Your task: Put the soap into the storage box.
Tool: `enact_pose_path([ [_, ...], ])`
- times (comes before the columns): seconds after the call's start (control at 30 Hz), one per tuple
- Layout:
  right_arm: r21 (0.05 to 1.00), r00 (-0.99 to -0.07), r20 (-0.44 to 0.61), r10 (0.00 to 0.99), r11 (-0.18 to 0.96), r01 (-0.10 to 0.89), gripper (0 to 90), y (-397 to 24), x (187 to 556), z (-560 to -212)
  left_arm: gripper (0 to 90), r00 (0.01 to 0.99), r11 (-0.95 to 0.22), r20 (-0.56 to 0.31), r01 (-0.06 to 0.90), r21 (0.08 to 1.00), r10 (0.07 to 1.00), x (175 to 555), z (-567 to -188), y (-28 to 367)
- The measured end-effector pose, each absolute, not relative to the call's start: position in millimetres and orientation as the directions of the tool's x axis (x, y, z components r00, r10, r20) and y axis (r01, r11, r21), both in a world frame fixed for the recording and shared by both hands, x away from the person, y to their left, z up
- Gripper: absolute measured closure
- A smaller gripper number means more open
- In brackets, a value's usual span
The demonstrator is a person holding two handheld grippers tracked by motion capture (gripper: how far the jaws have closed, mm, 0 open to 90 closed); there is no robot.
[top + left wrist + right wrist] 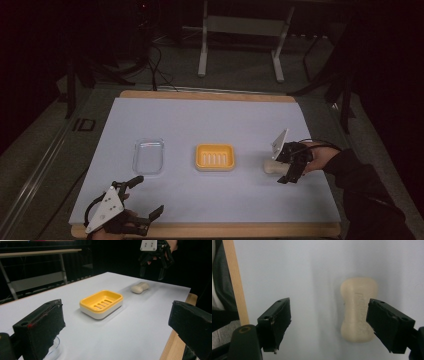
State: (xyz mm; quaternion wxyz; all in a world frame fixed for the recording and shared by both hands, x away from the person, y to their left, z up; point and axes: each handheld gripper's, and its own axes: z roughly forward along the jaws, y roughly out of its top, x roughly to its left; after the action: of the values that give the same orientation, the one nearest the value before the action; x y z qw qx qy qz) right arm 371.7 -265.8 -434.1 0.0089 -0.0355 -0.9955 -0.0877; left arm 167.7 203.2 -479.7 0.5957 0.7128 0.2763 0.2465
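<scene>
A cream bar of soap point(273, 167) lies on the white table cover point(200, 120) to the right of a yellow soap dish point(215, 157). My right gripper point(281, 168) hovers over the soap, open. In the right gripper view the soap point(358, 297) sits beside and partly under the right-hand jaw, with the right gripper point(329, 320) untouched by it. My left gripper point(145, 196) rests open near the front left edge with nothing between its jaws. The left gripper view looks past the left gripper point(116, 325) to the dish point(101, 303), the soap point(140, 287) and the right gripper point(152, 267) above it.
A clear plastic tray point(149, 156) sits left of the dish, just beyond my left gripper; its rim point(56, 347) peeks out by the left jaw. The wooden table edge point(235, 282) runs close to the soap. A metal stand point(240, 30) is behind the table.
</scene>
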Motion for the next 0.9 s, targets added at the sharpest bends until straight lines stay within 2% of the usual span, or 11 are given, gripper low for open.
enact_pose_path([
  [0.2,0.247,-0.996,0.033,0.081,0.965,0.086,24.2,-272.2,382.6,-432.8,0.4,0.713,-0.135,0.022,0.103,0.986,0.701,164.6,-480.0,206.4],
  [0.5,0.229,-0.998,-0.008,0.063,0.972,0.059,27.4,-277.0,393.9,-444.9,0.4,0.695,-0.130,0.021,0.105,0.986,0.719,156.8,-480.1,209.8],
  [0.57,0.239,-0.998,-0.008,0.063,0.969,0.060,30.9,-278.1,398.9,-449.2,0.4,0.691,-0.131,0.021,0.108,0.985,0.723,155.7,-480.4,210.5],
  [0.9,0.254,-0.999,0.011,0.045,0.966,0.047,31.5,-278.3,407.2,-464.9,0.4,0.680,-0.121,0.009,0.118,0.986,0.733,149.6,-481.0,214.5],
])
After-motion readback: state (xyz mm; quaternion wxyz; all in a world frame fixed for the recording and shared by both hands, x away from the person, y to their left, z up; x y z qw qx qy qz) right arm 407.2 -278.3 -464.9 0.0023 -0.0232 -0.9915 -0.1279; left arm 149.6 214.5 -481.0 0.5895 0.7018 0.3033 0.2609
